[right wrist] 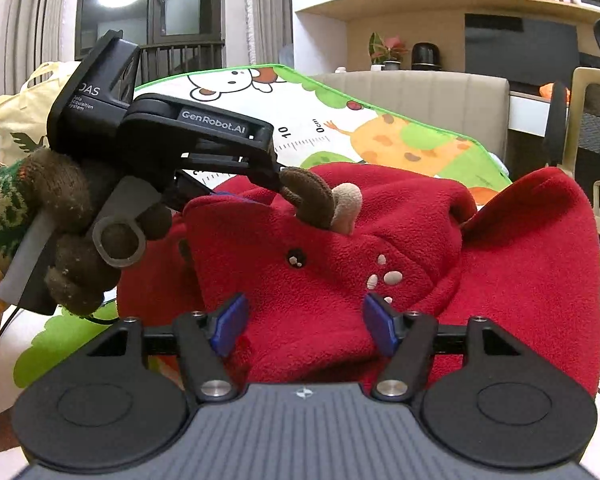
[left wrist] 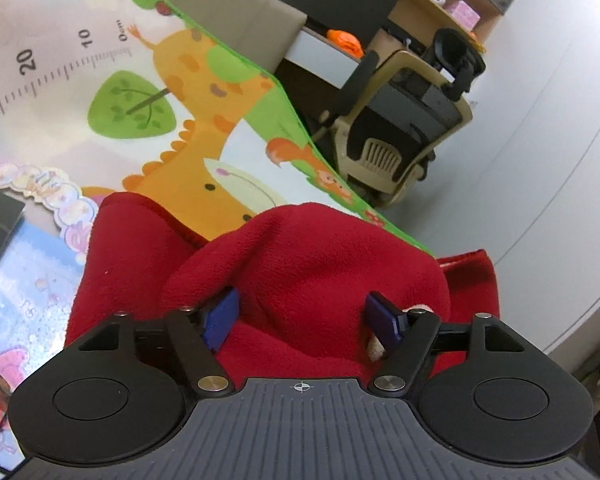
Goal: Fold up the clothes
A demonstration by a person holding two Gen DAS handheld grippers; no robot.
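A red fleece garment lies bunched on a cartoon play mat. In the right wrist view its hood shows a reindeer face with a brown antler, a beige ear and a small eye. My left gripper is open, blue pads wide apart, with a hump of red fleece between them. My right gripper is also open, straddling the hood's front. The left gripper's black housing, held by a hand in a brown knit glove, reaches the hood's far side by the antler.
The mat's green edge runs close behind the garment. Beyond it stand a beige office chair, a beige sofa and a desk with shelves. A cream tote bag sits at the left. A picture sheet lies left of the garment.
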